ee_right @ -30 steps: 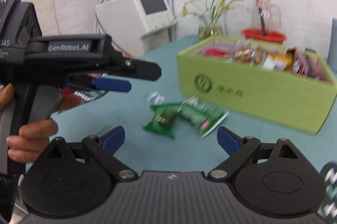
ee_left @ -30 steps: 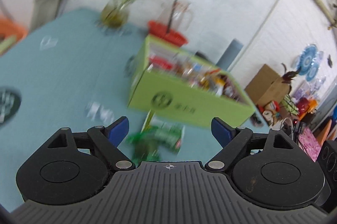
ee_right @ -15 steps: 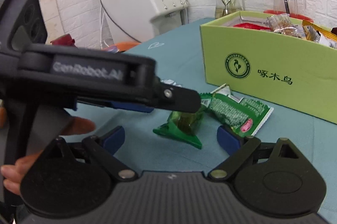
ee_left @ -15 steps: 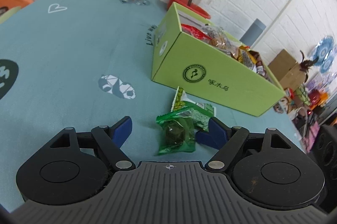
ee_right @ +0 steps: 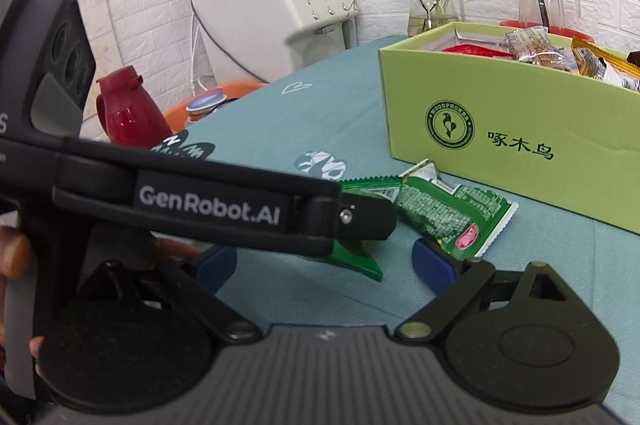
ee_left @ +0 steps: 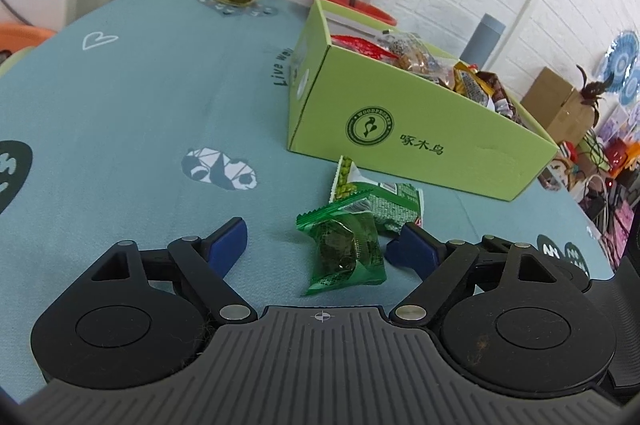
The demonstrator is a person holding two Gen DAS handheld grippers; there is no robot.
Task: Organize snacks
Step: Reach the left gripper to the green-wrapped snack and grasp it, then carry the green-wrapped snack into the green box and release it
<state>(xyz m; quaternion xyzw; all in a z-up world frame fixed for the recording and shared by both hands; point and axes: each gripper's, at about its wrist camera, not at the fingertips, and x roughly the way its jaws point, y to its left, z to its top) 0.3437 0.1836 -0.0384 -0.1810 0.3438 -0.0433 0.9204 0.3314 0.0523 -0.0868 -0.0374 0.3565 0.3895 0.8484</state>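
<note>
While its jaws are opening, the left gripper (ee_left: 320,245) sits low over the tabletop (ee_left: 140,113) with a clear green candy wrapper (ee_left: 346,251) between its wide blue fingers (ee_left: 228,245), neither touching it. Just beyond lies a green snack packet (ee_left: 384,201), then the green box (ee_left: 420,141) of snacks. Beside it, the right gripper (ee_right: 324,265) also stands wide, empty.
</note>
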